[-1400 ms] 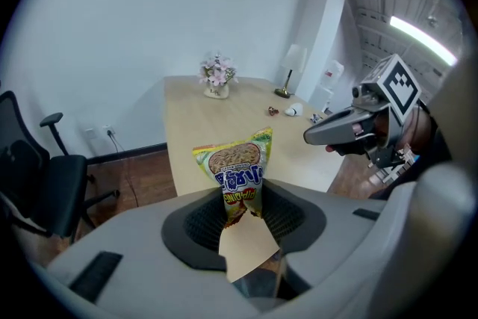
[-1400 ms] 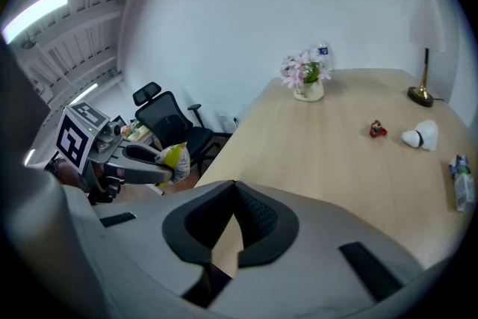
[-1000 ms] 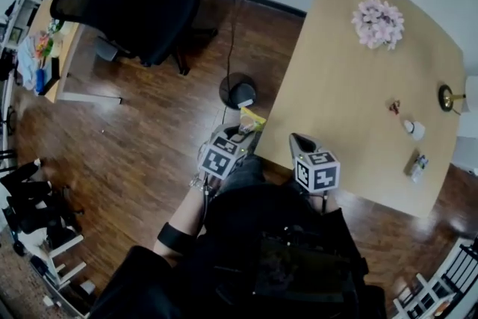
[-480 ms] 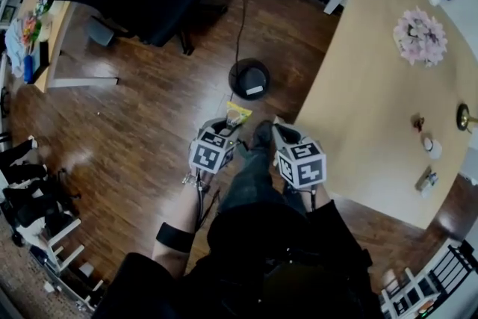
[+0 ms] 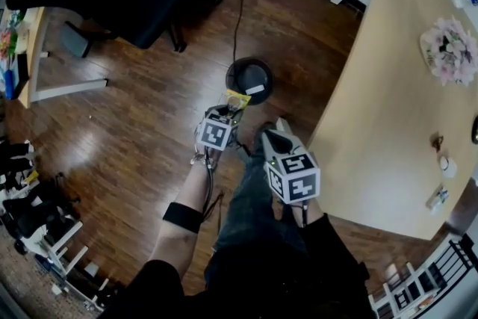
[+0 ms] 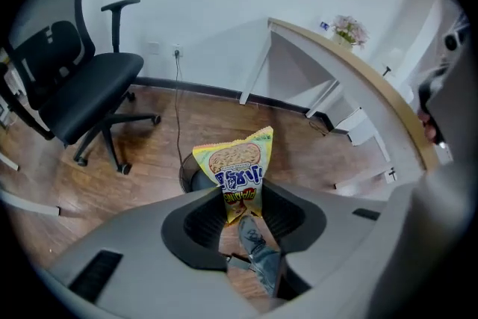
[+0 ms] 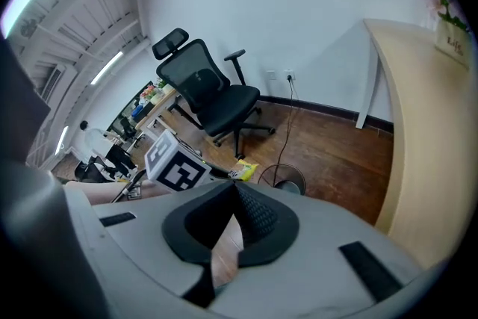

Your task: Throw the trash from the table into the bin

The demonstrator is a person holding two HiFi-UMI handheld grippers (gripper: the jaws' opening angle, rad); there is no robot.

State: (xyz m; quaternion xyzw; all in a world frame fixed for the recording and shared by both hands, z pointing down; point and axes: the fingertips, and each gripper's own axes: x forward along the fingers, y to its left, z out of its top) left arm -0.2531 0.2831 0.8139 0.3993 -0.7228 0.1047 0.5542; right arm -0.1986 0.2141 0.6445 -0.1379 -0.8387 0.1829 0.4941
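So our left gripper [image 5: 230, 114] is pinching the yellow snack packet [image 6: 234, 164] by its bottom end, long axis at 12 o'clock, the bin [image 5: 250, 78] sits on the floor just past it around 1 o'clock, and our right gripper [image 5: 270, 137], pressed together on nothing, is farther off.
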